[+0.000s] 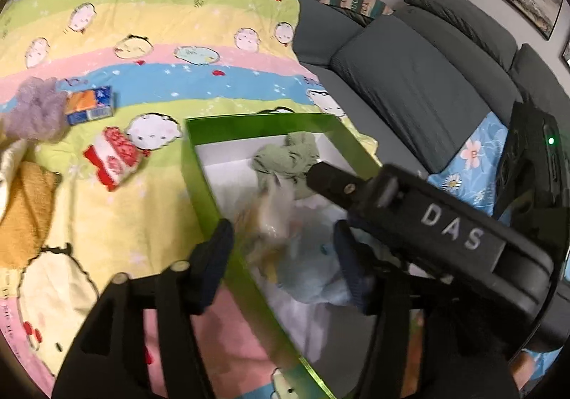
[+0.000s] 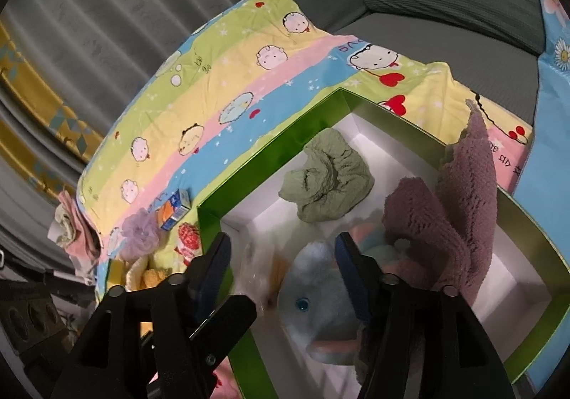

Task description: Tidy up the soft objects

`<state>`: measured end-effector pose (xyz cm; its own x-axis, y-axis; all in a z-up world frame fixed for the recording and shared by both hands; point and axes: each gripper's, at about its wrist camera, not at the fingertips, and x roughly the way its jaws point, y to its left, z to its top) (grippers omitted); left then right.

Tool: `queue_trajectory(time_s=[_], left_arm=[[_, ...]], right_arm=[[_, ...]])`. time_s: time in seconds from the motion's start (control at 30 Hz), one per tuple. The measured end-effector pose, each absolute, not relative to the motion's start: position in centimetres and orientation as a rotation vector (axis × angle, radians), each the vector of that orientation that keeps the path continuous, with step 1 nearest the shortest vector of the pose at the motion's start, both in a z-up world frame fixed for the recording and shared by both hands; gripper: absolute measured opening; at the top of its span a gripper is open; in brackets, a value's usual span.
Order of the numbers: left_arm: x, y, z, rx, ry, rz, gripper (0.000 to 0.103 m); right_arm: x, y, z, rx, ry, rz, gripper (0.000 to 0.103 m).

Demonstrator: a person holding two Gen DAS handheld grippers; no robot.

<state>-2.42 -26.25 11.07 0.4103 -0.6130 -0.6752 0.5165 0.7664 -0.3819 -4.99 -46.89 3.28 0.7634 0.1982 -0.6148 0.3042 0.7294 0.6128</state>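
We hold both claws angled downward: our left claw (image 1: 281,253) stands with its jaws apart, and our right claw (image 2: 281,263) likewise gapes, pads pressing on nothing

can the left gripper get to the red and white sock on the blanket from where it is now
Probably yes. The red and white sock lies bare on the blanket, outside the green box. The left gripper is open over the box; only the box wall lies between.

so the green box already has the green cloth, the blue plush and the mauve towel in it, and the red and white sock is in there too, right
Not quite. The green box does hold the green cloth, the blue plush and the mauve towel, but the red and white sock lies outside it on the quilt, as the left wrist view shows.
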Motion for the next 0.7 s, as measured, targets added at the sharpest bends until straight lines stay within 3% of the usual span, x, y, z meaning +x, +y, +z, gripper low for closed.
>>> queue_trajectory(time_s=[0.13, 0.23, 0.5, 0.6, 0.7], left_arm=[[-2.8, -24.8, 11.5, -0.168, 0.89, -0.725, 0.069], [-3.2, -22.9, 11.9, -0.211, 0.866, -0.711, 0.077], [-3.8, -15.6, 12.2, -0.297, 0.832, -0.591, 0.077], [-4.3, -11.9, 12.2, -0.309, 0.821, -0.561, 0.079], [-4.3, -7.7, 12.0, -0.319, 0.808, -0.499, 0.088]], right_arm=[[-5.4, -46.6, 3.7, 0.754, 0.694, -0.07, 0.069], [-5.7, -46.0, 4.3, 0.735, 0.672, -0.068, 0.076], [-6.7, -44.1, 5.7, 0.693, 0.587, -0.073, 0.087], [-6.8, -43.1, 6.4, 0.675, 0.552, -0.048, 0.096], [-6.9, -41.9, 6.9, 0.642, 0.536, -0.046, 0.102]])
